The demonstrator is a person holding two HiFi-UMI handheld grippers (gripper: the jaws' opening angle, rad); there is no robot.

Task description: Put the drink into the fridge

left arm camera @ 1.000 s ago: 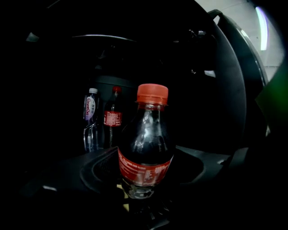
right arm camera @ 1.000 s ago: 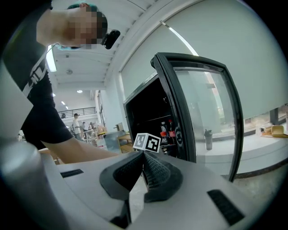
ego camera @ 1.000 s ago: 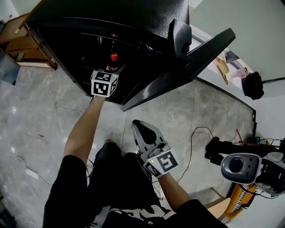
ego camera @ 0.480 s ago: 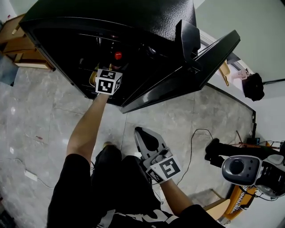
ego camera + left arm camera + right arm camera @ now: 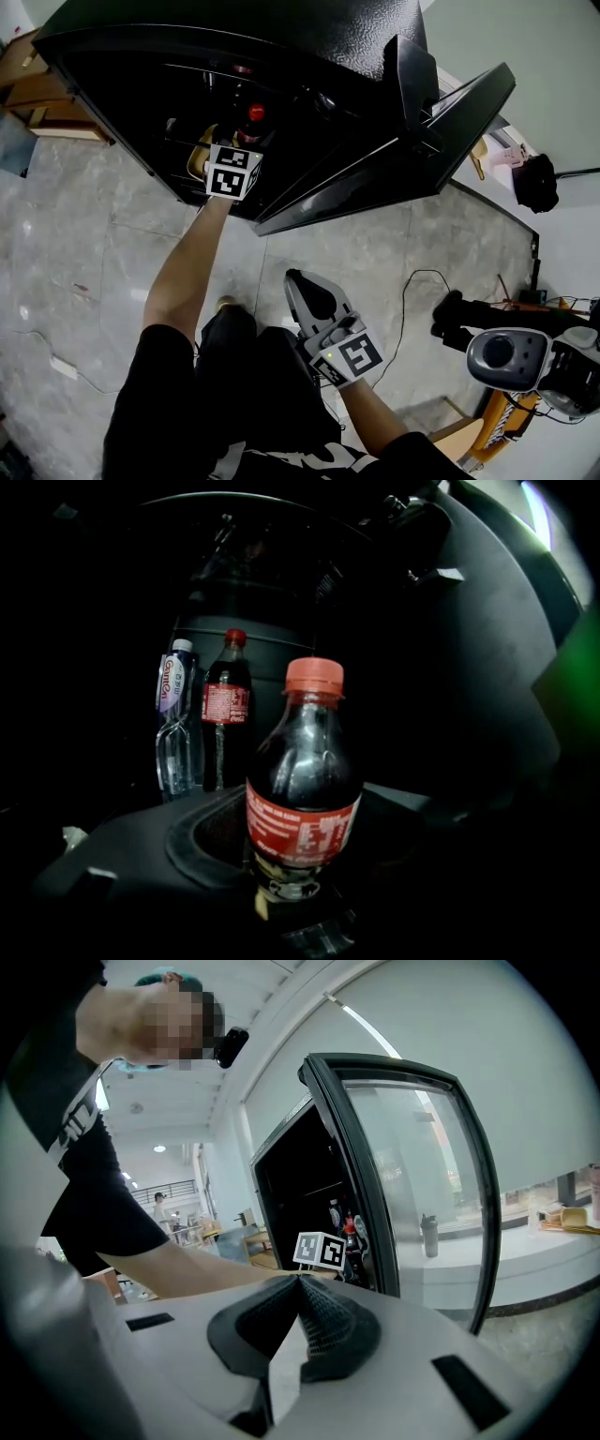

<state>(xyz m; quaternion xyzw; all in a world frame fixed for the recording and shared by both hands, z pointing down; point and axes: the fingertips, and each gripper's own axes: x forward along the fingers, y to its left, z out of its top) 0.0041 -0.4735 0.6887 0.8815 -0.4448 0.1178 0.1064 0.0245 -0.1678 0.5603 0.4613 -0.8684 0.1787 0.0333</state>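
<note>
A dark cola bottle (image 5: pixel 303 780) with a red cap and red label stands upright between the jaws of my left gripper (image 5: pixel 300 855), which is shut on it inside the black fridge (image 5: pixel 187 66). In the head view the bottle's red cap (image 5: pixel 255 112) shows just beyond the left gripper's marker cube (image 5: pixel 232 172). Deeper in the fridge stand another cola bottle (image 5: pixel 226 719) and a clear water bottle (image 5: pixel 174 719). My right gripper (image 5: pixel 309 295) hangs low near the person's legs, shut and empty, well away from the fridge.
The fridge's glass door (image 5: pixel 412 150) stands open to the right. A wooden shelf (image 5: pixel 37 84) is at the far left. Cables (image 5: pixel 412 281) and a grey machine (image 5: pixel 511 356) lie on the tiled floor at the right. A white counter (image 5: pixel 525 1241) runs behind the door.
The left gripper has carried the cola bottle a little further up into the fridge. The right gripper has stayed almost still.
</note>
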